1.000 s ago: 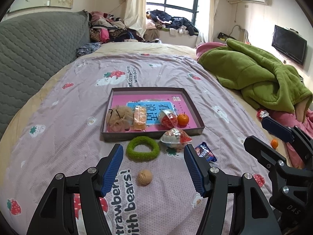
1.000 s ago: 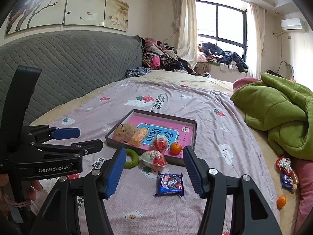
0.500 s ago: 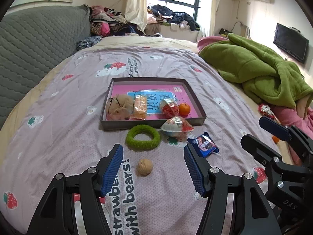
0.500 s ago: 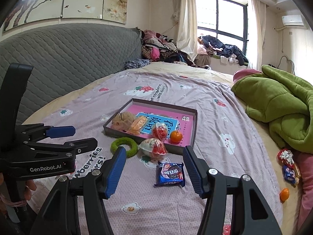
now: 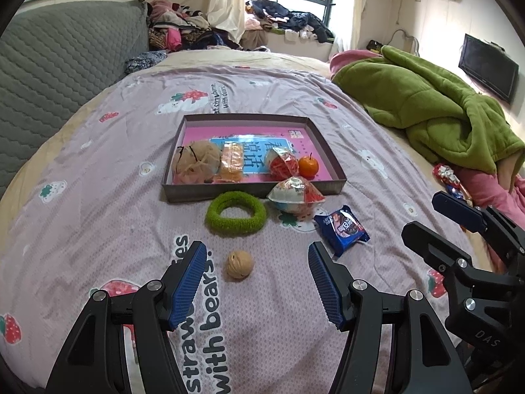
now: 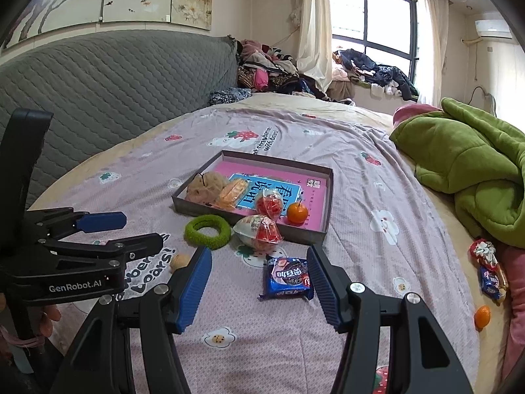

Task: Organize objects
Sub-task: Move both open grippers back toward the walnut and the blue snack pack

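Both grippers, left [image 5: 256,282] and right [image 6: 257,282], open, now closer to bedspread; small tan walnut [image 5: 239,264], blue snack packet [image 6: 288,277] ahead, fuzzy green ring [image 5: 235,213] beyond.

Both tools are matte black plastic linkages with angular, cut-out arms and round silver screws at the joints. The left gripper [image 5: 256,275] has two long fingers faced with ribbed blue pads [image 5: 187,287]. The right gripper [image 6: 257,282] is built the same, with matching ribbed blue pads [image 6: 193,290]. White lettering reads "GenRobot.AI" on the left tool's side and "DAS" on the right's. Bare fingertips [image 6: 49,320] show under the left tool's black handle.
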A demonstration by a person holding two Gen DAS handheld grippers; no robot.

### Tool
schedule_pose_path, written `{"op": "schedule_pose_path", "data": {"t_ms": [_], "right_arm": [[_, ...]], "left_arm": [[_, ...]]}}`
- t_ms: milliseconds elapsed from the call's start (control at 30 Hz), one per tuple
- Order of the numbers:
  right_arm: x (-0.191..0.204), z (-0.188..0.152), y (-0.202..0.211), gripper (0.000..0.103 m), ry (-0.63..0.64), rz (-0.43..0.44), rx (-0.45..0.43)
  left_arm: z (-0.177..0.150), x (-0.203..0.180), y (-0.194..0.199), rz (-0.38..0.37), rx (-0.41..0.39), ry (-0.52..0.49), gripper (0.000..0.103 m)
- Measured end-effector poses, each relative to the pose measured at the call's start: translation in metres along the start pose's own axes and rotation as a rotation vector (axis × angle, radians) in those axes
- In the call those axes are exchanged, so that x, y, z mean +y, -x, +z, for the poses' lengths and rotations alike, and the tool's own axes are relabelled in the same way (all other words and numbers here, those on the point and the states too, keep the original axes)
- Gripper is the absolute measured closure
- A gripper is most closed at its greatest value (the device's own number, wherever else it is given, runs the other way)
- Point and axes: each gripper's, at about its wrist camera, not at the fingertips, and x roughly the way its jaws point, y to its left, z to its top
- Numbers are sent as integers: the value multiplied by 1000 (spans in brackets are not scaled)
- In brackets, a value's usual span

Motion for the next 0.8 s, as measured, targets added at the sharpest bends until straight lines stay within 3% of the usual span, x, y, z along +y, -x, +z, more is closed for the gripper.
{"op": "schedule_pose_path", "data": {"t_ms": [500, 800], "right_arm": [[3, -11, -11, 43, 2, 3, 43], [1, -25, -31, 43, -3, -2, 111]], "left_arm": [[-12, 0, -9, -2, 38, -6, 37], [-27, 0, -26, -1, 88, -11, 37]]}}
